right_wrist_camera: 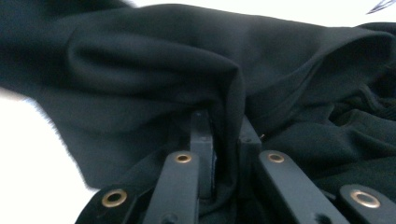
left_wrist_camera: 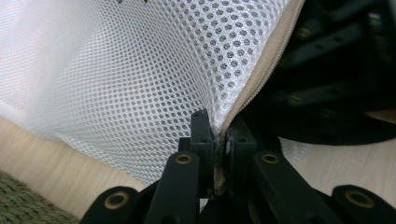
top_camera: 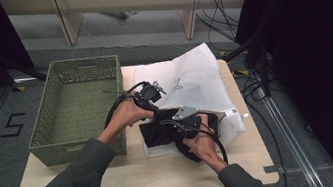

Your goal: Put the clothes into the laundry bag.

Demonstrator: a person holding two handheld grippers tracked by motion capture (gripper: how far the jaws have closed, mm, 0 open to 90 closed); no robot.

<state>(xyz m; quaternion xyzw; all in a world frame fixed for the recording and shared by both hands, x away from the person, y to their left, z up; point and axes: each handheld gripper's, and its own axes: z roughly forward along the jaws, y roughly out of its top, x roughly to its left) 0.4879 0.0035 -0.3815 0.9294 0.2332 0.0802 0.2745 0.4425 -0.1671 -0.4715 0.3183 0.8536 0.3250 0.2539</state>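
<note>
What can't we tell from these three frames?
- How far the black cloth sits inside the mesh bag: high view, hands and grippers cover the opening.
- What kind of garment the cloth is: right gripper view, bunched and cut off by the edges.
- Basket near inner wall: high view, hidden by its own rim.

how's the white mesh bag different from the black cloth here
The white mesh bag is see-through netting with a zipper edge; the black cloth is solid and opaque. The bag lies spread wide; the cloth is bunched at its mouth. The left gripper pinches the bag, the right gripper the cloth. Both are soft.
</note>
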